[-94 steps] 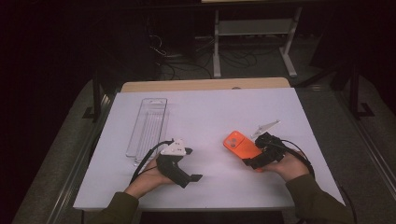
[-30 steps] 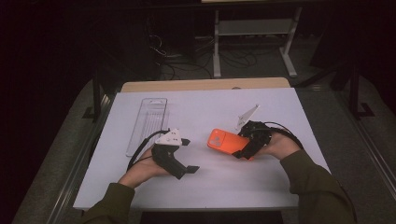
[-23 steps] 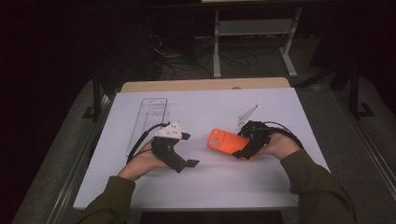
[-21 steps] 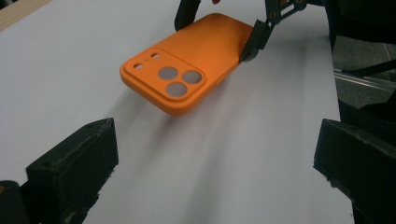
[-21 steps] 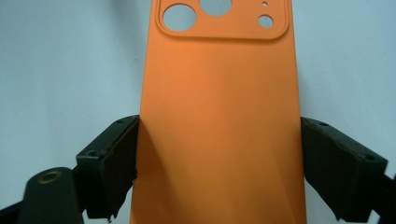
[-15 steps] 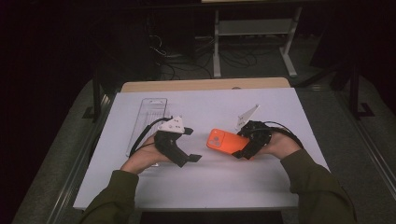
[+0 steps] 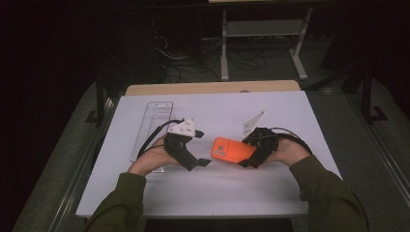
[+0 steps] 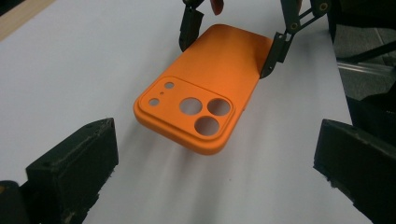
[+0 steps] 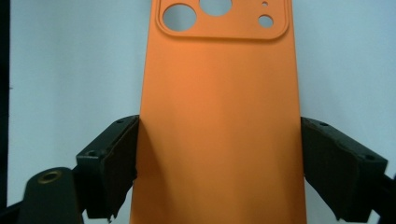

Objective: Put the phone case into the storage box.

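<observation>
Gripping an orange phone case (image 7: 231, 150) across its two long edges, the right gripper (image 7: 252, 153) is seen near the middle of the white table (image 7: 314, 121), somewhat toward its right edge and closer to its near edge than its far one. In the right gripper view the case (image 9: 219, 126) is pinched between the two black jaws, whose pads press on its sides at the plain end, while the camera cut-outs lie at the far end, away from the jaws. The case is held lifted off the table, its back facing up and its shadow cast on the white top beneath it, as is shown in the left gripper view, where the case (image 8: 205, 93) is seen ahead of the left gripper (image 8: 215, 177). The left gripper (image 7: 200, 159) is held in the person's left hand (image 7: 150, 159) just left of the case, pointed at its camera end; its jaws are spread wide with nothing between them, and the case is not touched by them. A clear plastic tray (image 7: 152, 123) is set lengthwise along the left edge of the table, behind the left hand. A small white three-cornered plate (image 7: 253, 123) is seen standing up on top of the right gripper. A strip of bare wood (image 7: 212, 87) is visible along the far edge.
</observation>
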{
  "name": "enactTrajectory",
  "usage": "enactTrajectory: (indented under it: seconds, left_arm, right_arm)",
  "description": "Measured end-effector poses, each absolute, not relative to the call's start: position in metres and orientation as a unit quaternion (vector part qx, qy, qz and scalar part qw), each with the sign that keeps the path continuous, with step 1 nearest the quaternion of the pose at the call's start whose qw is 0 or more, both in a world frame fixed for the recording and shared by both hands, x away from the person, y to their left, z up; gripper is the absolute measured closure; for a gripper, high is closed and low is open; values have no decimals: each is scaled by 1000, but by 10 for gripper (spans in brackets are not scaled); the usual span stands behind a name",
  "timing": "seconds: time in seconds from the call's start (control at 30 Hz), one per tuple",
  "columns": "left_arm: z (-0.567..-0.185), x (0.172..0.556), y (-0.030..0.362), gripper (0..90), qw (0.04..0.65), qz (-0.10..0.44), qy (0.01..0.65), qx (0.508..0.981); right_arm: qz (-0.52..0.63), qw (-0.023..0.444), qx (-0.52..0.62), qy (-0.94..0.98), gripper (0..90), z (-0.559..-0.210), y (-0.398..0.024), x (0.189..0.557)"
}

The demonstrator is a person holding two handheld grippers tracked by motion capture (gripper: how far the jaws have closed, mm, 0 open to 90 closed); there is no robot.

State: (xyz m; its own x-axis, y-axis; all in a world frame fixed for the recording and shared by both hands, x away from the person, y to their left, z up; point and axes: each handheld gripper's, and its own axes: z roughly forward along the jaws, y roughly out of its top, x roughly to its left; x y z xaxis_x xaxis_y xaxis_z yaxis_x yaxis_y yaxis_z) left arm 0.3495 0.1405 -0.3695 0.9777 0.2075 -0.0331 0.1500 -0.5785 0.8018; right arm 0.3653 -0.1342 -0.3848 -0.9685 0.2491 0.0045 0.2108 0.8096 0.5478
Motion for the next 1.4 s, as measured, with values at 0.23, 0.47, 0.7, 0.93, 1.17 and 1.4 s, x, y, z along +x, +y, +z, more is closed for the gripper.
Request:
enactTrajectory:
  seconds: [0.23, 0.47, 0.7, 0.93, 1.17, 1.4]
  left_arm:
    - [-372, 347, 135, 0, 440, 24, 88, 893]
    - [-371, 346, 133, 0, 437, 21, 80, 896]
    - [-372, 344, 131, 0, 431, 20, 75, 899]
    - [-376, 340, 125, 0, 419, 16, 65, 905]
    - [-377, 339, 121, 0, 411, 16, 50, 910]
    - [-378, 337, 118, 0, 399, 13, 37, 916]
  right_arm:
    - [277, 29, 102, 955, 152, -387, -126, 360]
    - [275, 28, 86, 957, 152, -388, -120, 357]
    - [267, 19, 71, 961, 152, -389, -112, 353]
    - [268, 16, 52, 962, 152, -388, -105, 348]
    - [270, 8, 41, 962, 152, -387, -99, 344]
    - [272, 6, 29, 962, 152, -385, -93, 340]
